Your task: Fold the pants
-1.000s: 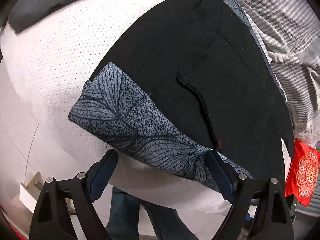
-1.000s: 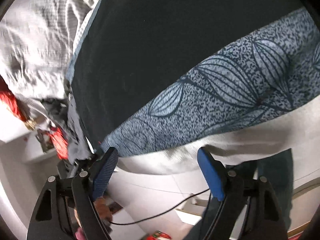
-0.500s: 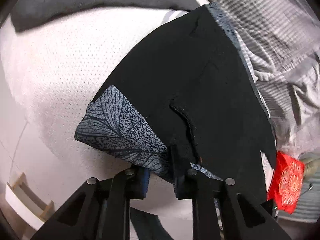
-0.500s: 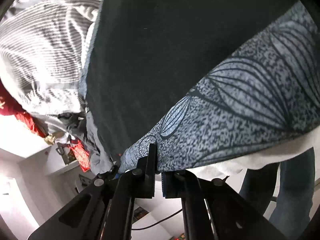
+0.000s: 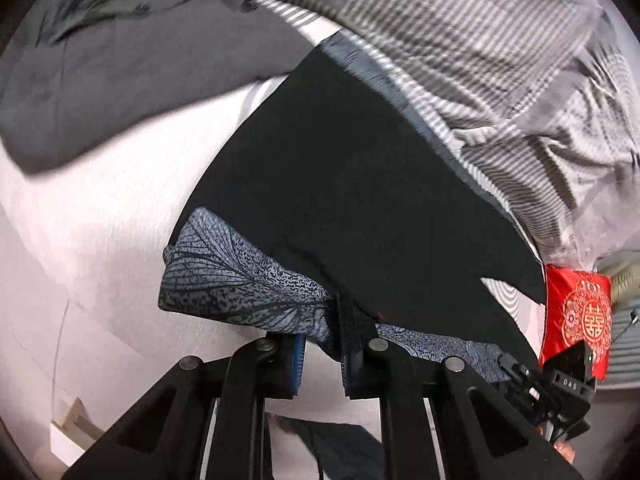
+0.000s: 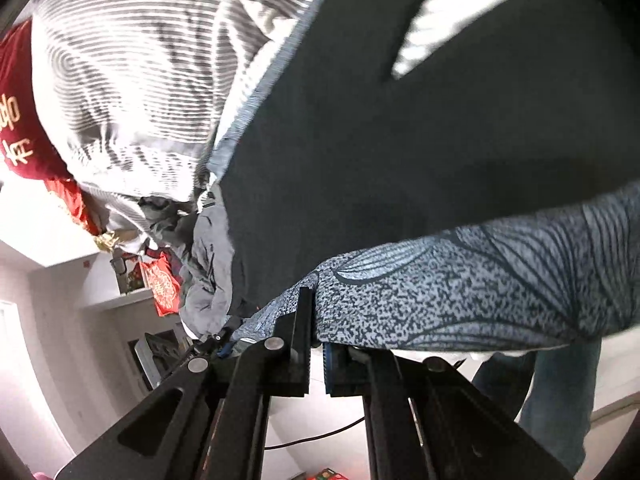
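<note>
Pinching the leaf-print hem band (image 5: 240,280) of the black pants (image 5: 360,184), left gripper (image 5: 322,344) and right gripper (image 6: 316,340) both clamped tight (garment on white bed (image 5: 120,200), beside striped bedding (image 5: 500,80)).

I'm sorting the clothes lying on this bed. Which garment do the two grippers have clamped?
The black pants with the blue-grey leaf-print band; left gripper and right gripper pinch that band. The plain grey garment and striped fabric lie untouched.

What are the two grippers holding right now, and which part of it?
Both hold the pants by the leaf-patterned band along the near edge: left gripper and right gripper are each shut on it.
</note>
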